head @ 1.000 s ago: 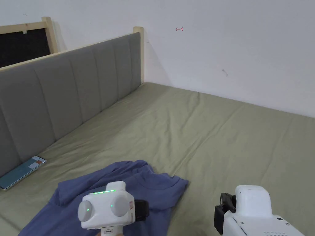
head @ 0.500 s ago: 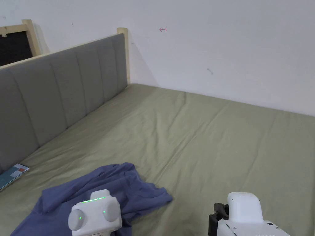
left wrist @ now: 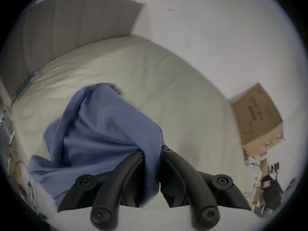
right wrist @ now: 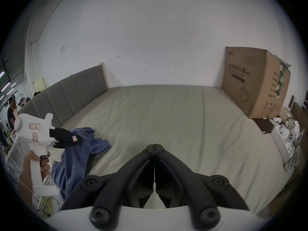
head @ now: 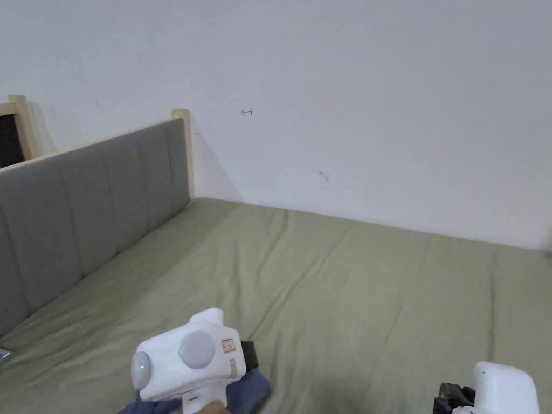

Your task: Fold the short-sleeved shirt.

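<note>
The blue shirt is pinched between the jaws of the left claw and hangs bunched over the green bed at eight o'clock. The right claw is pressed together, empty, above the bed.

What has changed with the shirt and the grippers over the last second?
The left gripper, shut on the shirt, has lifted part of it off the bed; a second ago the shirt lay crumpled flat. The head camera tilted up too, so in the head view most of the shirt has dropped below the frame. The right gripper stays shut and empty, apart from the shirt.
</note>
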A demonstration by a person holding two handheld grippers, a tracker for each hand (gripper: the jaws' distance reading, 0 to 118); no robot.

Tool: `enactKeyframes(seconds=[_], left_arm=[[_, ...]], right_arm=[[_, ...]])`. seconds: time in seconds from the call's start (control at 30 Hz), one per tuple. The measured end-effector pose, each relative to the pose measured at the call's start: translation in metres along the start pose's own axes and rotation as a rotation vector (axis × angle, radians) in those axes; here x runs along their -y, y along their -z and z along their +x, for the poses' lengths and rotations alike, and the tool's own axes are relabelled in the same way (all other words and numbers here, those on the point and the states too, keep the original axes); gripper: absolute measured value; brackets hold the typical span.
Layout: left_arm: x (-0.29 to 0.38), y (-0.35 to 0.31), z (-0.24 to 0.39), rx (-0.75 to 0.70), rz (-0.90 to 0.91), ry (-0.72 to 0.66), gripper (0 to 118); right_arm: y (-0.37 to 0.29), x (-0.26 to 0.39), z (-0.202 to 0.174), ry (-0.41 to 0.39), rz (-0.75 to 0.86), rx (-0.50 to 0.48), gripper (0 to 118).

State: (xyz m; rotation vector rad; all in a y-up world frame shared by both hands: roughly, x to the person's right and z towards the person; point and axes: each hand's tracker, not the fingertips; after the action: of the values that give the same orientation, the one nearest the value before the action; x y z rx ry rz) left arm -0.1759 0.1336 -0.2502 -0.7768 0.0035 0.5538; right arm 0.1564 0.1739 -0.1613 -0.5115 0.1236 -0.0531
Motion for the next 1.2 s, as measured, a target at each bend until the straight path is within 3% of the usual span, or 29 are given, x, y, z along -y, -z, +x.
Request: enactKeyframes(seconds=[0.13,0.3,0.47,0.63,0.77,0.8,0.87,0.9,0.93,0.97,1.1,1.13,1.17,1.2], left_arm=[[0.001,-0.005,0.099,0.134,0.021,0.152,11],[0.043,-0.005,0.224,0.414,-0.049,0.312,11],[0.136,0.028,0.308,0.478,-0.197,0.515,11],[0.253,0.101,0.321,0.376,-0.466,0.626,11],[0.315,0.126,0.304,0.248,-0.548,0.757,12],[0.318,0.128,0.297,0.228,-0.567,0.765,19],[0.319,0.130,0.292,0.247,-0.605,0.740,69],[0.314,0.128,0.290,0.288,-0.622,0.702,85],[0.304,0.126,0.290,0.306,-0.620,0.673,97],[0.295,0.122,0.290,0.307,-0.601,0.646,99],[0.249,0.095,0.284,0.346,-0.490,0.598,98],[0.237,0.085,0.278,0.346,-0.470,0.598,89],[0.226,0.076,0.270,0.343,-0.438,0.591,68],[0.213,0.067,0.261,0.338,-0.389,0.586,37]], right_arm=[[-0.027,-0.012,0.039,0.077,0.052,0.071,0],[-0.074,-0.020,0.089,0.101,0.136,0.218,0],[-0.110,-0.008,0.141,0.161,0.155,0.338,0],[-0.116,0.021,0.190,0.253,0.096,0.417,0],[-0.108,0.043,0.215,0.315,0.030,0.444,0],[-0.106,0.048,0.220,0.327,0.017,0.444,0],[-0.099,0.053,0.225,0.349,-0.005,0.448,0],[-0.097,0.054,0.226,0.358,-0.011,0.444,0],[-0.094,0.055,0.226,0.364,-0.015,0.439,0],[-0.091,0.055,0.225,0.368,-0.019,0.431,0],[-0.081,0.051,0.209,0.335,-0.031,0.395,0],[-0.079,0.049,0.204,0.323,-0.033,0.387,0],[-0.076,0.048,0.198,0.313,-0.035,0.377,0],[-0.073,0.047,0.192,0.306,-0.039,0.361,0]])
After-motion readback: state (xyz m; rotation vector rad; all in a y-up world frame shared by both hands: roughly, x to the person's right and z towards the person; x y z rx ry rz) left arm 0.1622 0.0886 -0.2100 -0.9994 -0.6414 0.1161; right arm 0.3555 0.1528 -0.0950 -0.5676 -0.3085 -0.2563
